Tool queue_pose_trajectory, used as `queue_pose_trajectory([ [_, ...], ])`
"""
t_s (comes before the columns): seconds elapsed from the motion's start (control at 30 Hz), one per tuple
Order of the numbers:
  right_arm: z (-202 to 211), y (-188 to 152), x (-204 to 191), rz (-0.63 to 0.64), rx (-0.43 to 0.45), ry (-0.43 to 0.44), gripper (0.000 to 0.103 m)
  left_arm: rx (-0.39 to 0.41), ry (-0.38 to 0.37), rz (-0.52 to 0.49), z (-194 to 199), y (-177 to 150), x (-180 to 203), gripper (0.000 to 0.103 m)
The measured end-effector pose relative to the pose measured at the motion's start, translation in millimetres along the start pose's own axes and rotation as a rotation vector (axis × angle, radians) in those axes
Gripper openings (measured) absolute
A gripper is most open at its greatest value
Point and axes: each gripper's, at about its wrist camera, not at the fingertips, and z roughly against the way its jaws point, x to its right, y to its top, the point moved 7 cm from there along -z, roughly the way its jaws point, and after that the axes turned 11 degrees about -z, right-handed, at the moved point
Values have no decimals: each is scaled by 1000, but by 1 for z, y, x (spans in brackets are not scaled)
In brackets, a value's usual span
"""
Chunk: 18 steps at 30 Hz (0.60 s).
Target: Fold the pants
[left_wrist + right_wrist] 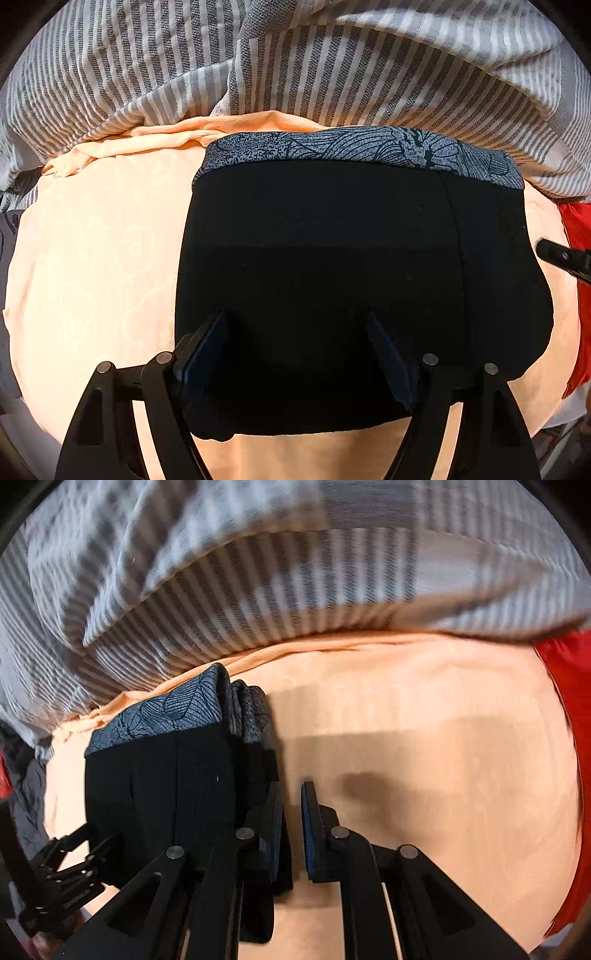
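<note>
The black pants [332, 266] lie folded into a compact block on a peach sheet [99, 258], with a blue-grey patterned waistband [362, 147] at the far edge. My left gripper [297, 325] is open, its fingers spread above the near part of the block. In the right wrist view the pants [159, 790] lie at the left with the waistband [162, 709] up. My right gripper [291, 794] is nearly closed and empty, just right of the block's edge, over bare sheet [443, 757]. The left gripper [66, 878] shows at the lower left.
A grey and white striped blanket [332, 66] is bunched along the far side of the sheet, also in the right wrist view [258, 572]. Red fabric [576, 229] lies at the right edge, and in the right wrist view [569, 686]. The right gripper's tip [565, 258] pokes in at the right.
</note>
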Motion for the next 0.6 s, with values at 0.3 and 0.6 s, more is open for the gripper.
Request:
queue_pose_trajectory([
  [0.3, 29, -47, 0, 25, 15, -16, 12, 11, 18, -1, 4, -6, 4, 79],
  [0.6, 39, -82, -36, 170, 50, -9, 12, 21, 28, 7, 5, -9, 6, 79],
])
